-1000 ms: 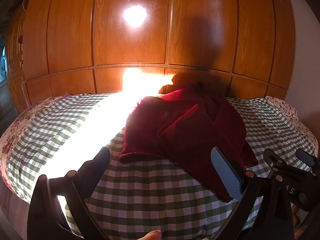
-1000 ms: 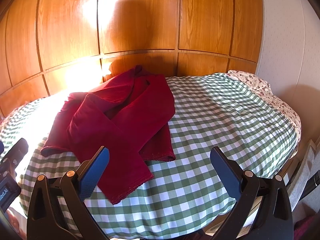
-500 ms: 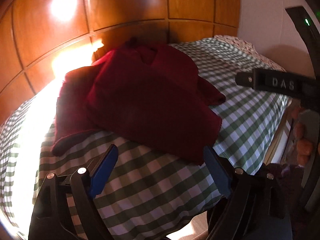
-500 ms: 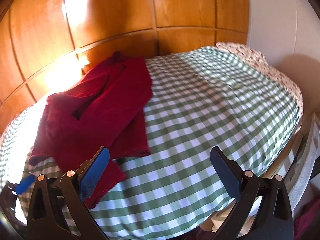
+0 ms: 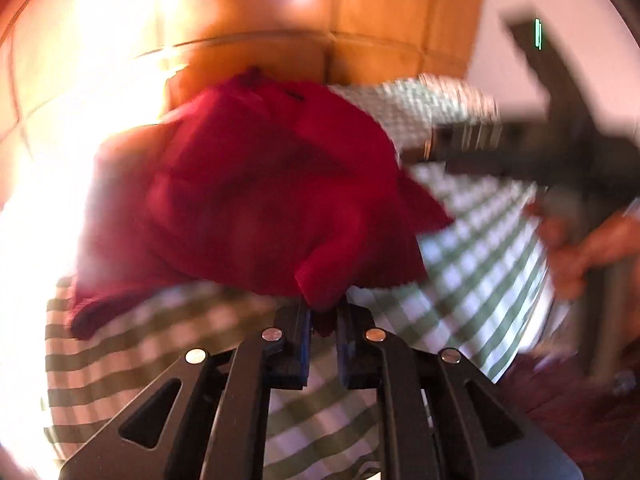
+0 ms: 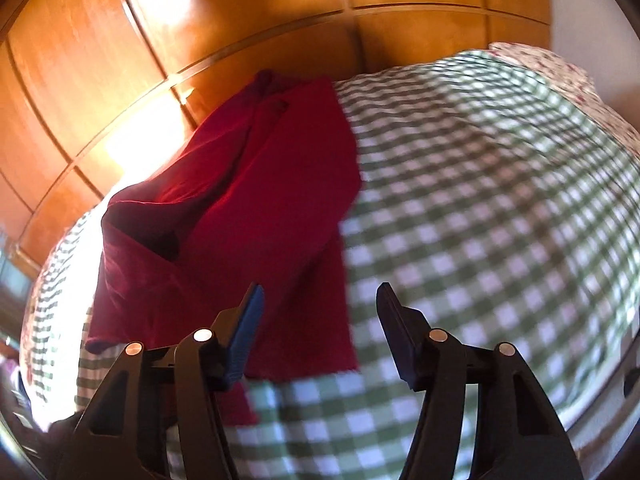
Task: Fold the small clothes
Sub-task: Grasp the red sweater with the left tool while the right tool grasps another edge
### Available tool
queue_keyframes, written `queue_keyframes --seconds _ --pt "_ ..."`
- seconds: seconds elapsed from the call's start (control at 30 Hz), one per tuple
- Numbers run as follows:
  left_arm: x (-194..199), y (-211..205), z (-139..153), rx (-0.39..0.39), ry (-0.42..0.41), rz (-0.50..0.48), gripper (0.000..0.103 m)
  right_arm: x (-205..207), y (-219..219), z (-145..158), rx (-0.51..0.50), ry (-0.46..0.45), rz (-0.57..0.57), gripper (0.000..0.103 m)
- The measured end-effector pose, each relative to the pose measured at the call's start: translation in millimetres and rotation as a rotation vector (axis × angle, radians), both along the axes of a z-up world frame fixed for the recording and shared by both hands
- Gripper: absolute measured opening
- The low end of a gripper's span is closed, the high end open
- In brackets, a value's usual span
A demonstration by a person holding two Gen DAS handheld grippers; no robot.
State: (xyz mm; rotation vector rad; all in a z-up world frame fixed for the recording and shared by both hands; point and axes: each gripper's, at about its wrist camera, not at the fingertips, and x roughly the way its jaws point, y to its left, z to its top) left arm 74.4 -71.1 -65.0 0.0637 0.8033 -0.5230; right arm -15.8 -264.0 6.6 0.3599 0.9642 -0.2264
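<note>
Through the left wrist view, blurred, my left tool [image 5: 322,320] is pinched onto the near corner of the red garment [image 5: 256,196], which lies bunched on the checked bed [image 5: 480,248]. Through the right wrist view, my right tool [image 6: 318,300] stands wide with nothing in it, just over the garment's near hem; the cloth's long axis runs away toward the wooden wardrobe [image 6: 280,12].

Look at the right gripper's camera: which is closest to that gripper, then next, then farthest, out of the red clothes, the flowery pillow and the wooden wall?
1. Red clothes: nearest, on the checked bed, under the right gripper, toward its left finger.
2. Flowery pillow: farther, upper right, at the bed's far corner.
3. Wooden wall: farthest, behind the bed.
</note>
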Motion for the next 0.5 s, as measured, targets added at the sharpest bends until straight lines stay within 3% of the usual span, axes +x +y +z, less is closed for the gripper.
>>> queue_keyframes --seconds 0.07,0.13,0.23,0.33,0.47,0.5 --pt "12 26 24 -0.099 -0.017 0.060 0.009 17 8 -2 0.000 0.005 0.030 0.058" --pt "27 52 41 -0.149 -0.048 0.131 0.009 34 16 -6 -0.010 0.018 0.051 0.058" --pt "57 99 66 -0.208 -0.092 0.276 0.009 62 28 -18 -0.009 0.059 0.080 0.058" --pt "86 148 83 -0.209 -0.136 0.461 0.008 84 42 -30 -0.055 0.087 0.120 0.058" --pt "126 209 95 -0.217 -0.147 0.685 0.008 91 51 -26 -0.138 0.074 0.188 0.006" --pt "134 221 96 -0.207 -0.147 0.730 0.008 90 49 -21 -0.156 0.066 0.199 0.000"
